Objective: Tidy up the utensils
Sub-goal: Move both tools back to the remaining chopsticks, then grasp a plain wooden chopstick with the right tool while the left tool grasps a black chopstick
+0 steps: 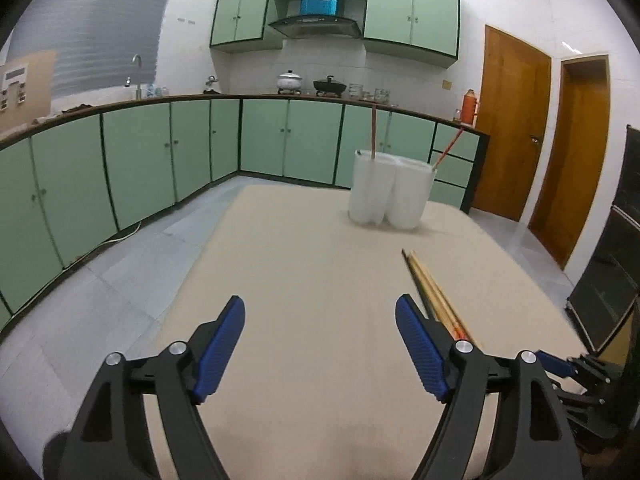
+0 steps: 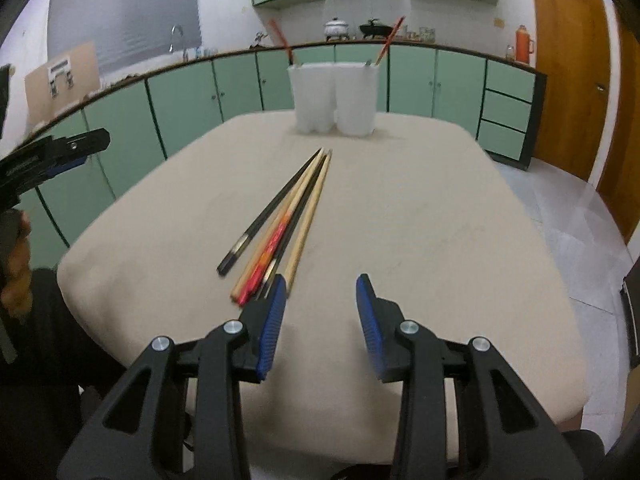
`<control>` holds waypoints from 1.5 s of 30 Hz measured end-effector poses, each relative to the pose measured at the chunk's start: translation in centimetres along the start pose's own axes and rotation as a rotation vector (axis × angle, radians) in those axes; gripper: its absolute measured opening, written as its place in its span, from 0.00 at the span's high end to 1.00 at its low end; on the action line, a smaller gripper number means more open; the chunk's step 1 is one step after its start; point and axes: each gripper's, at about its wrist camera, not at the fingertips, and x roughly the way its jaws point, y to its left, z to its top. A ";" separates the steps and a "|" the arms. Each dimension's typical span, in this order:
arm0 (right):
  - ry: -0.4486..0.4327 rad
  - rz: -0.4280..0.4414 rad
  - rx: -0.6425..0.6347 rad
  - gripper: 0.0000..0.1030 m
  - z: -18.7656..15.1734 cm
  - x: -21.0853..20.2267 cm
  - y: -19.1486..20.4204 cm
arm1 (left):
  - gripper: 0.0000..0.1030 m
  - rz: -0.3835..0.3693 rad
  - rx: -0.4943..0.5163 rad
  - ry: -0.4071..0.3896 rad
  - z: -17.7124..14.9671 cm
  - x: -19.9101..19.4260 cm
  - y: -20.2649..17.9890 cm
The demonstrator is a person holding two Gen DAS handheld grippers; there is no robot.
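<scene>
Several chopsticks [image 2: 288,216], black, wooden and red-orange, lie bundled on the beige table [image 2: 420,220]; they also show in the left wrist view [image 1: 434,292]. Two white holder cups [image 2: 335,98] stand at the table's far end, each with one reddish chopstick [image 2: 386,46] in it; the cups also show in the left wrist view [image 1: 390,190]. My right gripper [image 2: 322,292] is open and empty, just right of the chopsticks' near ends. My left gripper [image 1: 320,314] is open and empty, left of the bundle.
Green kitchen cabinets [image 1: 160,160] run along the left and back walls. Wooden doors [image 1: 516,120] stand at the right. The left gripper also shows at the left edge of the right wrist view [image 2: 60,152]. A dark cabinet [image 1: 612,260] stands at the far right.
</scene>
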 end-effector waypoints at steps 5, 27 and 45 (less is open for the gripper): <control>0.028 0.000 -0.024 0.66 -0.7 1.0 0.9 | 0.26 -0.012 -0.030 0.043 -1.9 0.1 -0.2; -0.009 -0.052 0.003 0.94 -0.4 2.2 -0.7 | 0.27 -0.093 0.099 0.174 -4.7 3.7 -5.3; -0.020 -0.076 0.063 0.93 -0.8 2.1 -2.4 | 0.42 -0.110 0.189 0.188 -6.3 6.4 -9.4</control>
